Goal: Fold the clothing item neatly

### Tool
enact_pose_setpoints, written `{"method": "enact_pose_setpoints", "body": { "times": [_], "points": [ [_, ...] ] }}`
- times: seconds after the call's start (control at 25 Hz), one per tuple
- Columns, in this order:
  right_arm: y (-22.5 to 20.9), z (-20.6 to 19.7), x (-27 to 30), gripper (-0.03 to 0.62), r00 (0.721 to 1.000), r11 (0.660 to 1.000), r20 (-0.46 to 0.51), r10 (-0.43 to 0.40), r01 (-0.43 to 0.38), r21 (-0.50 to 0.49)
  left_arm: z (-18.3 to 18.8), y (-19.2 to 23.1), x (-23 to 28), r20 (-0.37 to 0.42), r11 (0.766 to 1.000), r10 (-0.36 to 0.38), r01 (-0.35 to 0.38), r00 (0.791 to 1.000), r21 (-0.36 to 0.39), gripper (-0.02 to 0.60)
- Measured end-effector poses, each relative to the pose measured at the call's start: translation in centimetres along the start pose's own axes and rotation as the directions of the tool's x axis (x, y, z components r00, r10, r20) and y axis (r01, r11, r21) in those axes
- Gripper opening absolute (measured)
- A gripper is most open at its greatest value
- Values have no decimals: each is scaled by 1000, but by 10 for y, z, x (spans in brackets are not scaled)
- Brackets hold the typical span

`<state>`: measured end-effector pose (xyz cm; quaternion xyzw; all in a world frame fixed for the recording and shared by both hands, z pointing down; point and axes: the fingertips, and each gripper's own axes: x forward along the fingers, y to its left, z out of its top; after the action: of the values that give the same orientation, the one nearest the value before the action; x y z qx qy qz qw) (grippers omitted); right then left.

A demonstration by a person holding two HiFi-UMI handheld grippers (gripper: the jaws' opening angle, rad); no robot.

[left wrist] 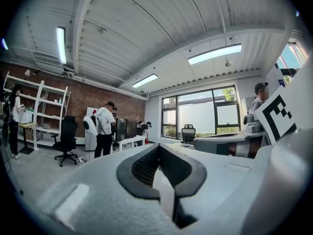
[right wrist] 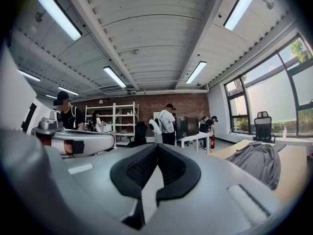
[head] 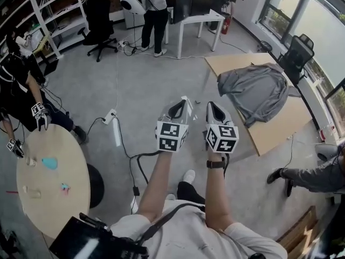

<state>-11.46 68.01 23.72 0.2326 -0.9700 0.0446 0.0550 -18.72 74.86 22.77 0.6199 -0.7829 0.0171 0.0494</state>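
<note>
1. No words, numbers or brand names can be read in any view.
2. The only printed marks are black-and-white square patterns on the marker cubes (head: 172, 136) of the left gripper (head: 185, 102) and right gripper (head: 211, 107); they carry no letters.

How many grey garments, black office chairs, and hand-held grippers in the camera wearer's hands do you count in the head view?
Grey garment: 1
Black office chairs: 2
Hand-held grippers, left and right, both shut and empty: 2
Total: 5
</note>
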Motion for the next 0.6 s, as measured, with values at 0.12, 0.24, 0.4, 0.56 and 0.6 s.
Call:
{"method": "enact_pose_setpoints", "body": {
  "times": [0.12, 0.24, 0.4, 0.56, 0.6],
  "points": [
    [8, 13, 33, 10, 988, 995, 114, 100, -99, -16, -1, 18, 25, 4, 1000, 24, -24, 1000, 4, 2],
    [2, 20, 71, 14, 981, 990, 135, 138, -136, -22, 7, 36, 57, 4, 998, 46, -46, 999, 40, 2],
    [-21, 43, 142, 0, 977, 984, 125, 173, -176, 8, 40, 67, 98, 25, 992, 69, -71, 997, 104, 2],
    [-42, 68, 189, 0, 963, 975, 167, 212, -220, 29, 67, 96, 140, 52, 986, 114, -120, 992, 117, 2],
    [-47, 68, 196, 0, 962, 973, 164, 220, -227, 27, 69, 98, 150, 52, 986, 120, -125, 991, 114, 2]
  ]
}}
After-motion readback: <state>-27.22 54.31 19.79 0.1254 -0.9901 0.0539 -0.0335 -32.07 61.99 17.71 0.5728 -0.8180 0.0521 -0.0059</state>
